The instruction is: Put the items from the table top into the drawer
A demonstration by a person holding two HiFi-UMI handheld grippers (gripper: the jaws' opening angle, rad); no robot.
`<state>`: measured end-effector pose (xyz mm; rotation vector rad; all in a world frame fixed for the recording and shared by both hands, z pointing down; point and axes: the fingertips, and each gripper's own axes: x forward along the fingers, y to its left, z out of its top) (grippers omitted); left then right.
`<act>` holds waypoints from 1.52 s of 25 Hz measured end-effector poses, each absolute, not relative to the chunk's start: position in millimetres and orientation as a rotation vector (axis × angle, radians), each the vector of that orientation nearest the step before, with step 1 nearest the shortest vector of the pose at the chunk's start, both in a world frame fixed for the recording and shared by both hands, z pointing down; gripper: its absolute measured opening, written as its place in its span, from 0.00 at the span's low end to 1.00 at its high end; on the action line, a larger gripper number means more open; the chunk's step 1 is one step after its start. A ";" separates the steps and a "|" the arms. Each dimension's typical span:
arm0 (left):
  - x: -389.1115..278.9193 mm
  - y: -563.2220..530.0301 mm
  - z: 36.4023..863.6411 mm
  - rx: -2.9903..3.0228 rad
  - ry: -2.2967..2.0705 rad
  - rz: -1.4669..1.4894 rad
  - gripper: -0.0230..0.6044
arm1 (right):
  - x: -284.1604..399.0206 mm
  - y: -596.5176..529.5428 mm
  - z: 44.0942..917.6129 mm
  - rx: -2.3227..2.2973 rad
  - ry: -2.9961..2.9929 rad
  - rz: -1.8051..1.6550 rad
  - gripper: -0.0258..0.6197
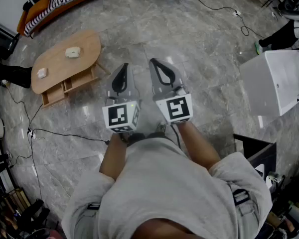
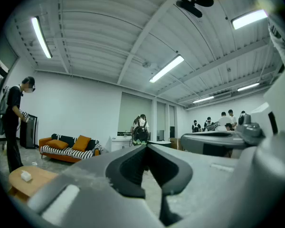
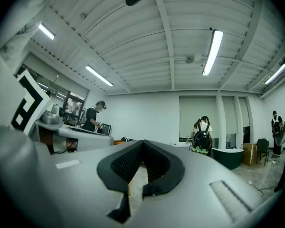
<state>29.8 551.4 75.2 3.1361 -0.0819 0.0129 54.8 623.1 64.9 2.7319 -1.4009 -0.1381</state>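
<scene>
The person stands on a grey stone floor (image 1: 204, 44) and holds both grippers level and side by side in front of the body, well away from the worktop. The left gripper (image 1: 122, 69) has its jaws together, tips touching, with nothing between them. The right gripper (image 1: 156, 65) is closed the same way and is empty too. Each carries its marker cube at the rear, just ahead of the hand.

The worktop (image 1: 87, 44) is a low oval wooden one, up and to the left of the grippers in the head view. Two white items lie on it, well apart: a bigger lump (image 1: 73, 52) near the middle and a smaller piece (image 1: 42, 73) towards the left end. Neither gripper is near them. The drawer (image 1: 70, 85) shows as a wooden tier jutting out below the worktop's near edge; what lies inside cannot be made out.

Beyond the worktop stands an orange sofa (image 1: 50, 4) with a striped throw. A white box (image 1: 276, 81) sits on the floor to the right, and a black cable (image 1: 60, 133) runs across the tiles at the left. In the left gripper view, a standing person (image 2: 13, 122) is beside the worktop's far end.
</scene>
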 end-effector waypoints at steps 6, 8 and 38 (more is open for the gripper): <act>36.8 567.1 79.3 3.141 -0.069 0.021 0.07 | 61.6 636.5 66.7 2.740 -1.395 -0.142 0.05; 38.8 573.0 80.9 3.140 -0.062 0.023 0.07 | 62.8 641.2 67.7 2.737 -1.396 -0.147 0.05; 118.8 397.9 108.2 2.986 -0.383 -0.046 0.07 | 137.8 493.4 104.3 2.517 -1.589 -0.074 0.05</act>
